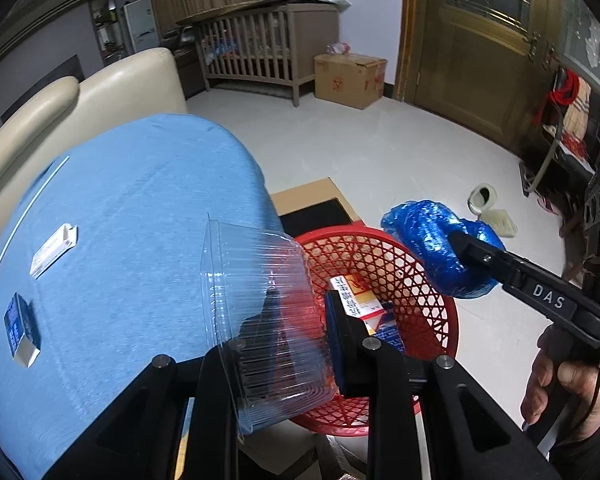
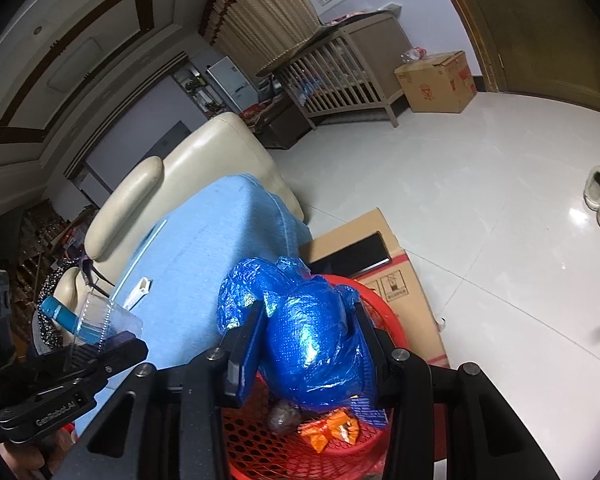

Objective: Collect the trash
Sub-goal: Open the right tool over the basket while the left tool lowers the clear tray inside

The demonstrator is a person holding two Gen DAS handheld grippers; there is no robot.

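Both over the red basket (image 1: pixel 428 280) for the drop: my left gripper (image 1: pixel 296 320) pinches the clear plastic tub (image 1: pixel 260 300), right gripper (image 2: pixel 306 328) clamps the blue bag wad (image 2: pixel 312 336).

Tub (image 1: pixel 256 312): clear ribbed plastic, glossy, thin. Bag (image 2: pixel 316 340): blue crinkled plastic film, shiny. Basket (image 1: pixel 432 300): red plastic mesh, slight sheen. Cover (image 1: pixel 132 216): blue woven cloth, matt, fine ribbed texture. Boxes (image 1: pixel 22 332) near cover's left edge: printed card, smooth. Sofa (image 1: pixel 100 92): cream leather look, smooth, soft gloss. Floor (image 2: pixel 480 168): pale tile, polished, reflective. Carton (image 2: pixel 384 236): brown corrugated card, matt. Grippers (image 2: pixel 300 344): black matt plastic, metal screw heads. Wrapper (image 2: pixel 328 428): orange foil, creased.
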